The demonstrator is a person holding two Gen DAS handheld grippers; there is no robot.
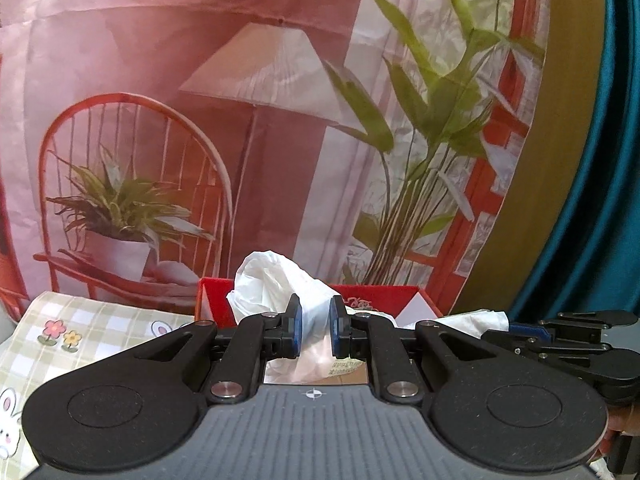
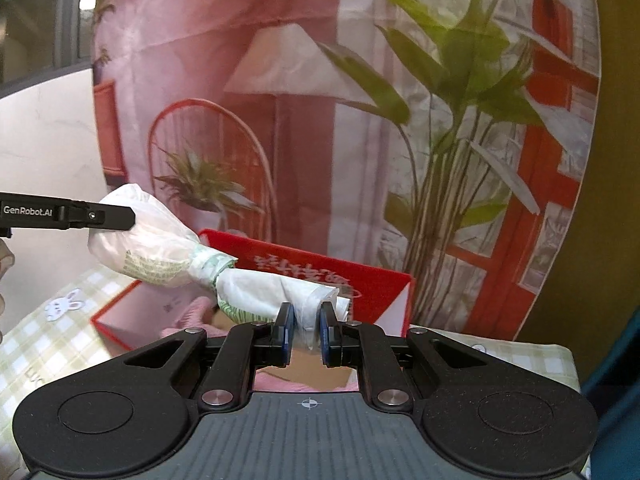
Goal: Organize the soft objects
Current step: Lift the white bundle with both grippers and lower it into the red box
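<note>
A white plastic bag (image 2: pixel 160 252) with green print, twisted in the middle, hangs stretched between my two grippers above an open red box (image 2: pixel 372 284). My left gripper (image 1: pixel 315 326) is shut on one bunched end of the bag (image 1: pixel 276 284). My right gripper (image 2: pixel 307 330) is shut on the other twisted end. In the right wrist view the left gripper (image 2: pixel 116 216) comes in from the left edge, clamping the bag's fat end. In the left wrist view the right gripper (image 1: pixel 520 330) shows at the right edge. Something pink (image 2: pixel 196 308) lies inside the box.
The red box (image 1: pixel 372 296) stands on a green-checked tablecloth (image 1: pixel 80 332) with rabbit and flower prints. Behind it hangs a printed backdrop (image 1: pixel 240 120) of a lamp, a chair and plants. A teal curtain (image 1: pixel 616 160) is at the right.
</note>
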